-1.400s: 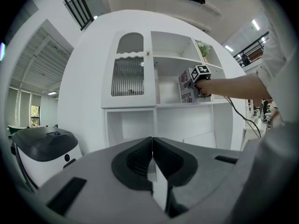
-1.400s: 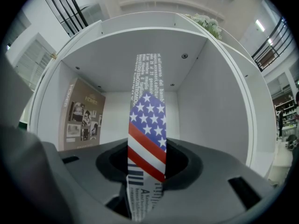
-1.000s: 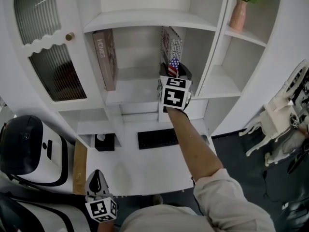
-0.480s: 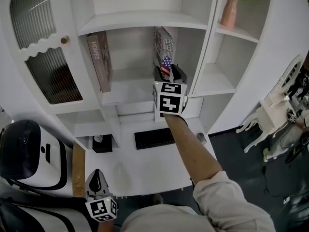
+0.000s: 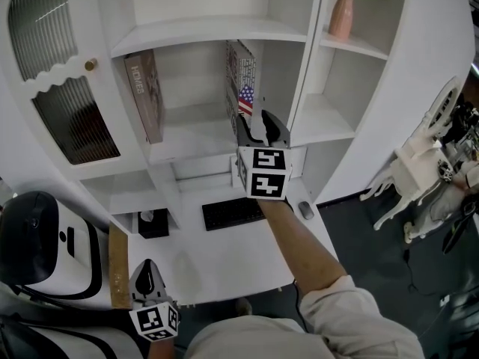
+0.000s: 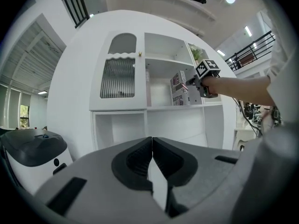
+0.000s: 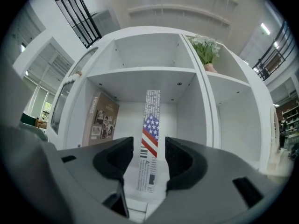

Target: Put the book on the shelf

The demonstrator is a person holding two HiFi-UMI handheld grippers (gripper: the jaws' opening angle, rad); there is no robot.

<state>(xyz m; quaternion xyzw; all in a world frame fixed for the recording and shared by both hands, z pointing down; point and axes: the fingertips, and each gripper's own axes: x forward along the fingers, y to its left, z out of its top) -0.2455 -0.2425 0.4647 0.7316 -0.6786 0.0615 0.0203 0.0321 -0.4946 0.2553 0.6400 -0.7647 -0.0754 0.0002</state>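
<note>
**A:** What has changed on the tall white shelf unit [image 5: 217,30]?

**B:** A second ago the right gripper [image 5: 262,128] was in against the white book with the flag-striped spine [image 5: 242,88]. Now it sits a little back from it, and the book stands by itself in the middle compartment, near the right wall. The brown hardback marked HOMES [image 5: 144,96] leans at the left wall, well apart from it.

**A:** So it is released?

**B:** I judge so. The right gripper view shows the jaws spread, with the spine [image 7: 150,139] framed in the gap and touching neither jaw. The placing looks done and only the pull-back is left.

**A:** Does the head view show that?

**B:** No, there the marker cube covers the jaws. The left gripper view adds the book's printed cover [image 6: 180,88], seen from the side and upright.

**A:** And the left gripper [image 5: 147,275]?

**B:** It is low by the desk edge, jaws pressed together at the tips on nothing, in no part of this
</note>
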